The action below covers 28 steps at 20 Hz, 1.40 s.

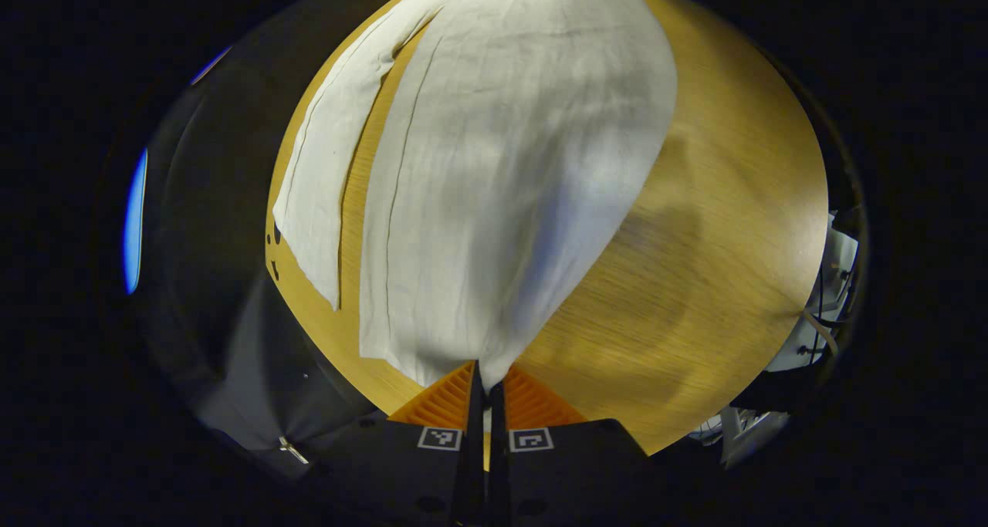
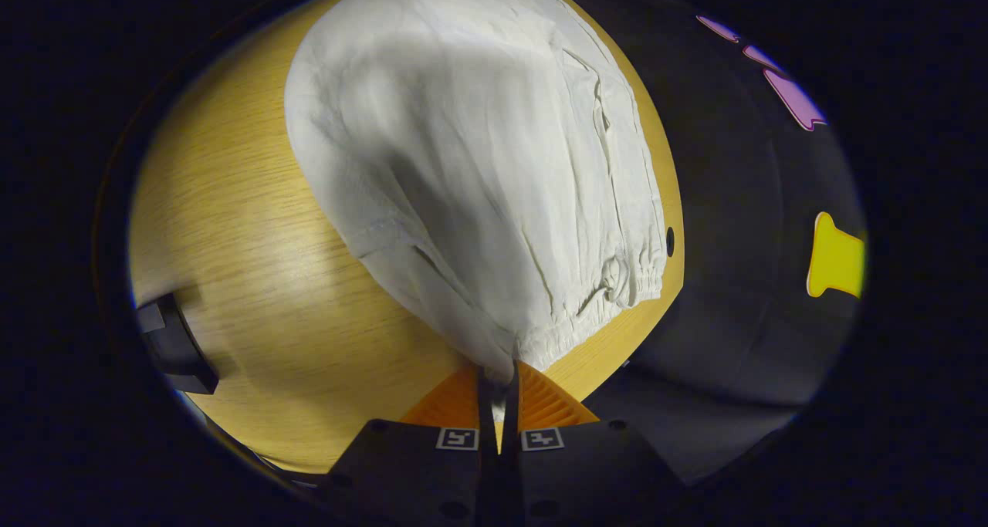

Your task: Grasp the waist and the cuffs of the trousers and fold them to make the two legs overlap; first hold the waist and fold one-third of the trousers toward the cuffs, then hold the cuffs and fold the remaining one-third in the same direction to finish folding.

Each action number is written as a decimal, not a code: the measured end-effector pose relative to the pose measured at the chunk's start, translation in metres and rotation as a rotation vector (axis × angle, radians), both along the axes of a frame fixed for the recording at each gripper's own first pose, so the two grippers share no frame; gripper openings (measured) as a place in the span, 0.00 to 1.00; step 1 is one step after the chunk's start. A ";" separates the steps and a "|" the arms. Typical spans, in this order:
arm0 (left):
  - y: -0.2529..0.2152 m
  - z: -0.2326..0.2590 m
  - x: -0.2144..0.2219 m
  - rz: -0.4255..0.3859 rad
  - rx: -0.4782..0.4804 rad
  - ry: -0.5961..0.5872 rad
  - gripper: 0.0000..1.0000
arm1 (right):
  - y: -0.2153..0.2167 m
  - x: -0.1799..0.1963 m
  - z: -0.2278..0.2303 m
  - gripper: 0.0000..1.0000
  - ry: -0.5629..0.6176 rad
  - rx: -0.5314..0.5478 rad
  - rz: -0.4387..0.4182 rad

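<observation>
On wooden table [image 1: 695,226], white trousers [image 1: 502,164], seemingly lifted.

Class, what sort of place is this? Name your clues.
Probably a staged recording booth, not a home: a bare round wooden table, black cloth wall, and white linen trousers laid out.

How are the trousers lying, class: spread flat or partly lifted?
Partly lifted: the trousers rise off the table to both grippers, cuff in the left gripper, waist in the right gripper.

Left hand-held gripper [image 1: 486,379] pinching white trousers [image 1: 509,172] cuff above wooden table [image 1: 718,226].
</observation>
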<state>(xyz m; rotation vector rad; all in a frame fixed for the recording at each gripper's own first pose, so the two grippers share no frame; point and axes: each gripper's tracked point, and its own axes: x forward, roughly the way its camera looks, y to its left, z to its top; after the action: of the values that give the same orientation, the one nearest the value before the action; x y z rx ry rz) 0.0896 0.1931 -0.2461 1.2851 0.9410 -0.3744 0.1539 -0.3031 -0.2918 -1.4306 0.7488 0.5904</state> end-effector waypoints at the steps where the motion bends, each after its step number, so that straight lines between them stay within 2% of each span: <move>1: 0.001 0.001 0.000 0.009 -0.008 -0.013 0.07 | 0.001 -0.001 0.001 0.05 0.000 0.001 -0.004; 4: 0.002 0.007 0.007 0.048 -0.012 -0.100 0.05 | 0.001 0.000 0.002 0.05 -0.004 0.026 -0.030; 6: 0.000 0.020 0.011 0.076 -0.046 -0.171 0.05 | 0.001 0.003 0.010 0.05 -0.011 0.073 -0.083; 12: -0.005 0.077 0.031 0.238 -0.208 -0.414 0.05 | 0.010 0.023 0.061 0.05 -0.134 0.339 -0.344; 14: -0.013 0.097 0.044 0.265 -0.246 -0.488 0.05 | 0.017 0.036 0.081 0.05 -0.156 0.424 -0.427; 16: -0.013 0.111 0.063 0.314 -0.324 -0.533 0.05 | 0.027 0.049 0.110 0.05 -0.181 0.514 -0.496; 20: -0.017 0.142 0.104 0.441 -0.523 -0.595 0.05 | 0.047 0.088 0.133 0.05 -0.207 0.745 -0.650; 23: -0.030 0.175 0.136 0.503 -0.663 -0.641 0.05 | 0.060 0.115 0.151 0.05 -0.230 0.911 -0.790; 28: -0.020 0.212 0.220 0.593 -0.822 -0.696 0.05 | 0.070 0.167 0.165 0.05 -0.280 1.078 -0.919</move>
<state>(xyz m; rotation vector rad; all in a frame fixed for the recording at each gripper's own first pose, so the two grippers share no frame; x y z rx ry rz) 0.3098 0.1731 -0.0344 0.2888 0.4349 0.1604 0.3209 -0.2327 -0.1271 -0.0926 0.6108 0.0057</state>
